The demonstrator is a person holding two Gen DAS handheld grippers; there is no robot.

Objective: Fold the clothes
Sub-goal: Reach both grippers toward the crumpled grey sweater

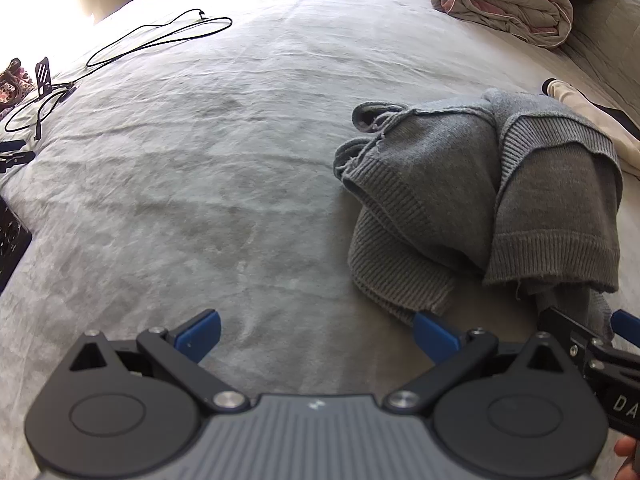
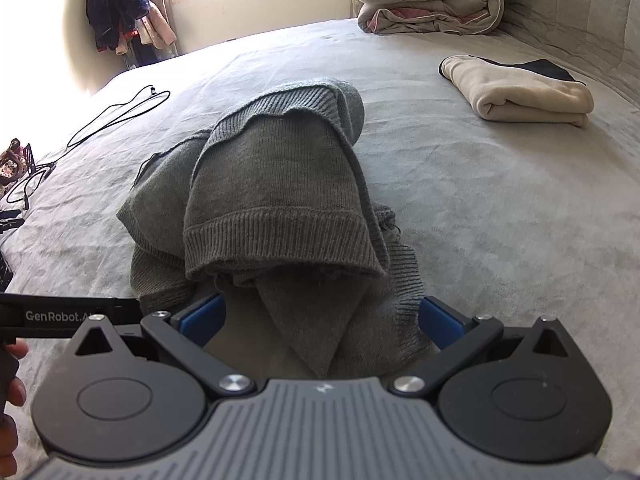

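A grey knit sweater lies crumpled in a heap on the bed, its ribbed hem turned toward me. My right gripper is open at the heap's near edge. A loose fold of the sweater lies between its blue pads, which do not press it. In the left wrist view the sweater sits to the right. My left gripper is open over bare sheet, and its right pad is close to the sweater's edge. The right gripper shows at the far right.
The bed's grey sheet spreads all around. A folded beige garment lies at the back right and a rolled duvet behind it. A black cable loops at the left, near black gear at the bed's edge.
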